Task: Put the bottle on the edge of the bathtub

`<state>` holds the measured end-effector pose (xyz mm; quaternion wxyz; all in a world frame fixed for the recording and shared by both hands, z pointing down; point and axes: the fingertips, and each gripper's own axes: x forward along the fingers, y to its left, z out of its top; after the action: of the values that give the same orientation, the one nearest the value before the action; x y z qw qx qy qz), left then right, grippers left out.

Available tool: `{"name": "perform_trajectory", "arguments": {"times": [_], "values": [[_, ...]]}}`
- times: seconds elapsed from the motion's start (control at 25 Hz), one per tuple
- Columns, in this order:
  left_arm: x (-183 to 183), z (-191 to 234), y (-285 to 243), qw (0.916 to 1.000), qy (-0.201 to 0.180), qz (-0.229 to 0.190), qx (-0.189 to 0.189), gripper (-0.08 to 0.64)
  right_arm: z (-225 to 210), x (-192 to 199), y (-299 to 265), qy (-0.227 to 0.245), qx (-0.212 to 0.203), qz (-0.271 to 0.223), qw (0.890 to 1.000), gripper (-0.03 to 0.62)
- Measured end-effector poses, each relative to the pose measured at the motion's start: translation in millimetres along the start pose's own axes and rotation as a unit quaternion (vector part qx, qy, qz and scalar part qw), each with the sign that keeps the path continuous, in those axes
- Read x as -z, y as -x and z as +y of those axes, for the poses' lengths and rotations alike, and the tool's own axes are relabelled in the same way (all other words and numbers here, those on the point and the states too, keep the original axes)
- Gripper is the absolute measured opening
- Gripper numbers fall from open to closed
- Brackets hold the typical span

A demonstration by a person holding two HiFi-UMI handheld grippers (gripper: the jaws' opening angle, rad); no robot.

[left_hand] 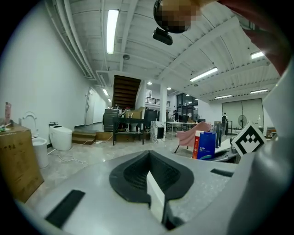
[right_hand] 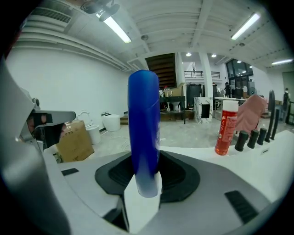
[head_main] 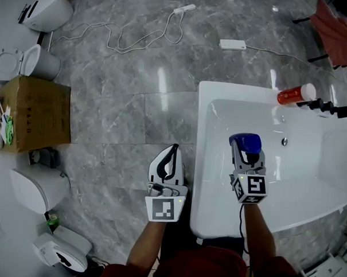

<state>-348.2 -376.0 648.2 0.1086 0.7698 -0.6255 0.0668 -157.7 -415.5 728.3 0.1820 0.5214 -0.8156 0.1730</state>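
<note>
the blue bottle [right_hand: 144,133] stands upright in the right gripper [head_main: 245,152], whose fingers pinch its lower end, likely so it can go down base first. it hangs over the basin of the white bathtub [head_main: 202,165], not yet on the edge. a red bottle [head_main: 295,94] sits on the far rim. the left gripper [head_main: 171,153], fingers pressed together and empty, hovers over the floor [head_main: 135,104] beside the tub, out of the way.
</note>
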Motion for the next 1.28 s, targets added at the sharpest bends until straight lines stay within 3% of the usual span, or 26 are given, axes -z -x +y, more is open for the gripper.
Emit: {"name": "perform_trajectory", "arguments": {"times": [0.24, 0.56, 0.76, 1.04, 1.28], "values": [[38, 11, -25, 0.9998, 0.005, 0.018, 0.01, 0.005, -4, 14, -63, 0.009, -0.003, -0.001, 1.0, 0.15], [69, 23, -42, 0.9989, 0.023, 0.039, 0.011, 0.005, -19, -15, -143, 0.019, 0.009, -0.035, 0.999, 0.15], [85, 13, -42, 0.9976, 0.03, 0.055, 0.031, 0.005, -28, -28, -184, 0.036, 0.017, -0.059, 0.997, 0.15], [100, 11, -52, 0.9964, 0.021, 0.073, 0.039, 0.005, -37, -34, -200, 0.038, 0.037, -0.088, 0.995, 0.152], [94, 11, -57, 0.9966, 0.02, 0.07, 0.039, 0.005, -38, -27, -205, 0.023, 0.04, -0.079, 0.996, 0.164]]}}
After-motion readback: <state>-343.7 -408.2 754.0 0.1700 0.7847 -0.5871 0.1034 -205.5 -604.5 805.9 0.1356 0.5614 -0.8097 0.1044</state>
